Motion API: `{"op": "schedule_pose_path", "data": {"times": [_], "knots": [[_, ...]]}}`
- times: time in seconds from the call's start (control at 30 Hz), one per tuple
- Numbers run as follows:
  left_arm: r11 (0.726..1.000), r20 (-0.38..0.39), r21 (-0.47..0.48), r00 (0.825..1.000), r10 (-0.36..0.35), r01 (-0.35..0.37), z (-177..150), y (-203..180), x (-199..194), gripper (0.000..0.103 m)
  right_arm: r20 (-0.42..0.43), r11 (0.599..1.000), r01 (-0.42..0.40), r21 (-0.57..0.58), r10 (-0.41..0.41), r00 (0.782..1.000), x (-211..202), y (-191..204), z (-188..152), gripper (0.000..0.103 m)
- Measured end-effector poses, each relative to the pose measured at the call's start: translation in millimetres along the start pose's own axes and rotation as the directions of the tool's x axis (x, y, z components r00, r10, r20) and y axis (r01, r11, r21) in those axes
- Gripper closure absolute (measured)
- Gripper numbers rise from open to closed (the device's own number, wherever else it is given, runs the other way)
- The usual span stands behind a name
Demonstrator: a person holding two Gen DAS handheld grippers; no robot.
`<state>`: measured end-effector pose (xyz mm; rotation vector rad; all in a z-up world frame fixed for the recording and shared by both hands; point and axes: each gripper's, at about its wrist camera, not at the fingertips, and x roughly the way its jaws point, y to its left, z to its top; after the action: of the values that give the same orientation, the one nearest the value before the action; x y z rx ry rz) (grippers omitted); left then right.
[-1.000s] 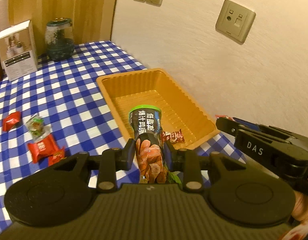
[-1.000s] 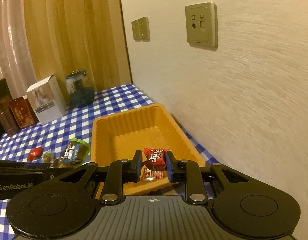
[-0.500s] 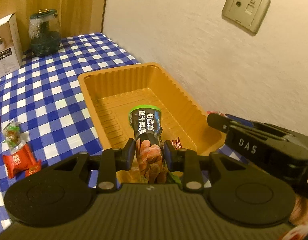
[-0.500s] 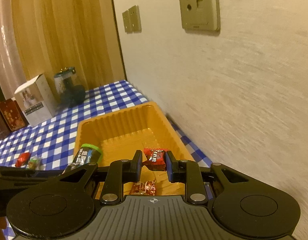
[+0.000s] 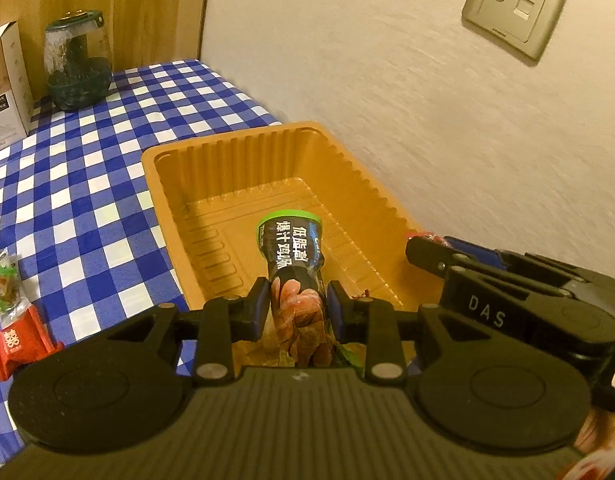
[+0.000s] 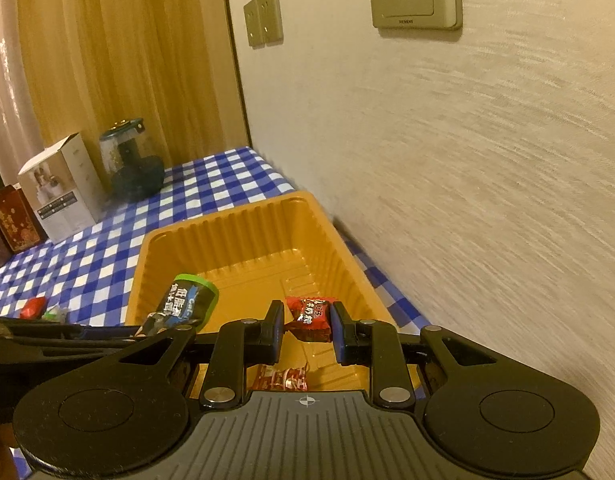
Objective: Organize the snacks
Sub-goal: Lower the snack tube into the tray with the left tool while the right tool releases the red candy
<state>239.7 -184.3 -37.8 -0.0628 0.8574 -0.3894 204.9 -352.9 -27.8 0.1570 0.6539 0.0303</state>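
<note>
An orange plastic tray (image 5: 179, 184) stands on the blue checked table against the wall; it also shows in the right wrist view (image 6: 243, 240). My left gripper (image 5: 297, 306) is shut on a black snack pouch with a green top (image 5: 291, 248) and holds it over the tray; the pouch also shows in the right wrist view (image 6: 187, 302). My right gripper (image 6: 306, 330) is shut on a small red candy packet (image 6: 311, 318) above the tray's near end. Another red candy (image 6: 283, 378) lies on the tray floor below it.
Loose snacks lie on the table left of the tray: a red packet (image 5: 17, 342), a clear green-tied one (image 5: 5, 290), a red candy (image 6: 33, 306). A glass jar (image 5: 77, 68), a white box (image 6: 61, 196) and a dark red box (image 6: 13, 220) stand at the back.
Both grippers have moved forward, further over the tray, each still holding its snack. The view of the tray has grown closer.
</note>
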Motion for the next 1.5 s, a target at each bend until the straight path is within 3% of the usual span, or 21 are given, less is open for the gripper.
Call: {"op": "schedule_pose_path", "data": {"times": [0.27, 0.33, 0.6, 1.0, 1.07, 1.13, 1.17, 1.5], "knots": [[1.0, -0.004, 0.013, 1.0, 0.023, -0.023, -2, 4, 13, 0.074, -0.005, 1.0, 0.005, 0.018, -0.005, 1.0, 6, -3, -1, 0.078], [1.0, 0.004, 0.008, 1.0, 0.028, -0.028, -2, 7, 12, 0.065, -0.006, 1.0, 0.005, 0.019, -0.005, 1.0, 6, -3, -2, 0.078], [0.998, 0.054, -0.029, 0.997, 0.058, -0.056, 1, 29, -10, 0.065, -0.01, 1.0, -0.005, 0.024, 0.006, 1.0, 6, 0, -2, 0.078], [0.996, 0.054, -0.05, 0.996, 0.072, -0.07, -6, 43, -23, 0.065, -0.013, 0.996, -0.069, 0.057, 0.07, 0.997, 7, 11, 0, 0.078], [0.996, 0.055, -0.053, 0.996, 0.073, -0.07, -7, 45, -24, 0.065, -0.025, 0.994, -0.08, 0.079, 0.082, 0.996, 10, 10, 1, 0.075], [0.996, 0.056, -0.052, 0.996, 0.075, -0.072, -7, 45, -26, 0.065, -0.022, 0.993, -0.079, 0.091, 0.081, 0.996, 9, 9, 1, 0.048], [0.996, 0.057, -0.053, 0.995, 0.076, -0.073, -7, 46, -27, 0.065, -0.016, 0.992, -0.075, 0.097, 0.077, 0.997, 8, 9, 1, 0.043], [0.992, 0.054, -0.077, 0.994, 0.099, -0.095, -14, 54, -42, 0.063, -0.018, 0.992, -0.057, 0.114, 0.06, 0.998, -4, 5, 0, 0.042]]}}
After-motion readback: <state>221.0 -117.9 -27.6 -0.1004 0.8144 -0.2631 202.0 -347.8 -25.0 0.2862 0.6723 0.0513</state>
